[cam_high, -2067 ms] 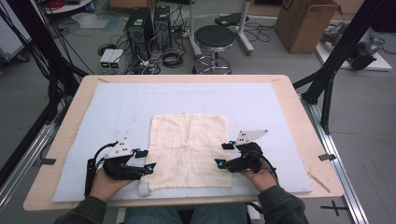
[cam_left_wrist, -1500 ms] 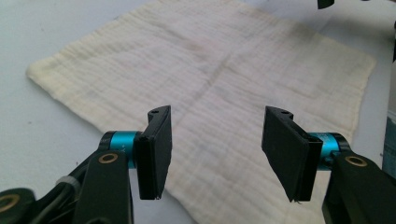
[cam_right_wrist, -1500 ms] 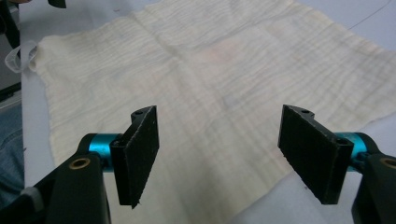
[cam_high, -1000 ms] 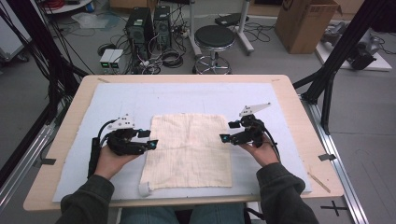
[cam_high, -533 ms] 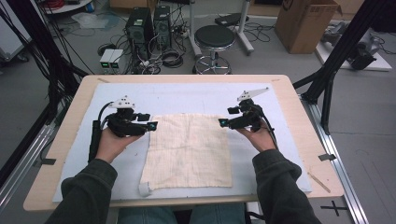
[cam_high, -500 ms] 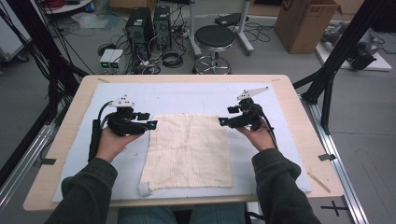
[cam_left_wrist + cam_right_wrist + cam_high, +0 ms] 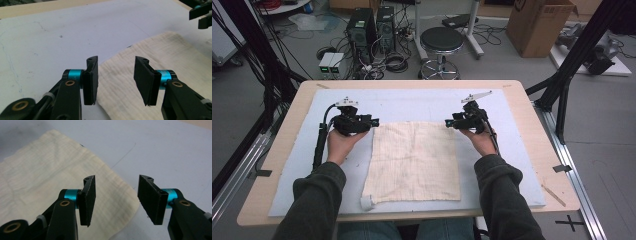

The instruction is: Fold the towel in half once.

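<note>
Cloth: a cream, square, crinkled cotton cloth (image 7: 414,162) lies flat in the middle of the pale blue mat (image 7: 412,102), its near left corner rolled into a small curl at the mat's front edge.
Mat: it covers most of the light wooden table (image 7: 524,107), whose bare rim shows all around.
Left gripper: the black left gripper (image 7: 371,121) sits just beside the cloth's far left corner, pointing inward toward the cloth; a hand holds it from behind.
Left gripper's fingers: released, with a clear gap between the two black pads (image 7: 90,80); the cloth's corner (image 7: 120,82) lies on the mat below that gap, nothing gripped.
Right gripper: the black right gripper (image 7: 450,122) sits at the cloth's far right corner, pointing inward, a grey three-cornered plate on top.
Right gripper's fingers: released, pads (image 7: 88,200) well apart; the cloth's corner (image 7: 117,202) lies beneath them, whether touched I cannot tell.
Floor beyond: a black round stool (image 7: 440,40), computer towers (image 7: 371,25) and a brown cardboard box (image 7: 537,25).
</note>
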A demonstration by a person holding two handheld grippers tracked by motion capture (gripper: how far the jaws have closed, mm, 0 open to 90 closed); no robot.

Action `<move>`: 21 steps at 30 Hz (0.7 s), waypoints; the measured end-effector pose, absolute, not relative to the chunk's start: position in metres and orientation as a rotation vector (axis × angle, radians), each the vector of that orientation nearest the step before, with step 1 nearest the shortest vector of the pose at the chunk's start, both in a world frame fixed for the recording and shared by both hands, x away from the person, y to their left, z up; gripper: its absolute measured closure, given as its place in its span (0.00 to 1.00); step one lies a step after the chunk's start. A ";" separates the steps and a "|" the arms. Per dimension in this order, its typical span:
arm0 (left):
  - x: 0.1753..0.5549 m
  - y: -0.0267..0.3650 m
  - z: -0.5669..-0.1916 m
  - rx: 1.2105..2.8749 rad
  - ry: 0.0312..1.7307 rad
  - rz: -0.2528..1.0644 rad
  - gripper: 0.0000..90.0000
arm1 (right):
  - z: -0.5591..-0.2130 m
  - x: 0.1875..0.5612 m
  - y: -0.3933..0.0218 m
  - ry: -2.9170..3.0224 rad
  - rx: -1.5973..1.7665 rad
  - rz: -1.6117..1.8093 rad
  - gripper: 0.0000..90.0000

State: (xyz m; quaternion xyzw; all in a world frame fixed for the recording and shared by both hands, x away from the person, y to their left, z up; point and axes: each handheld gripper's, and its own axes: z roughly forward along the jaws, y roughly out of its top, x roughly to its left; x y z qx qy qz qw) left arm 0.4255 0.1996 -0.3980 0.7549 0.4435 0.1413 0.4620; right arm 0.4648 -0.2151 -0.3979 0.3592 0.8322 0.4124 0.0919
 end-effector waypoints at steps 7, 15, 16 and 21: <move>0.440 0.193 -0.418 1.891 1.154 0.388 0.64 | -0.413 0.475 -0.214 2.469 1.131 1.158 0.59; 0.450 0.190 -0.434 1.891 1.262 0.390 0.69 | -0.426 0.484 -0.220 2.483 1.208 1.128 0.64; 0.451 0.190 -0.435 1.893 1.259 0.377 0.70 | -0.427 0.485 -0.220 2.486 1.212 1.124 0.65; 0.452 0.184 -0.439 1.951 1.248 0.374 0.73 | -0.434 0.488 -0.219 2.512 1.238 1.080 0.67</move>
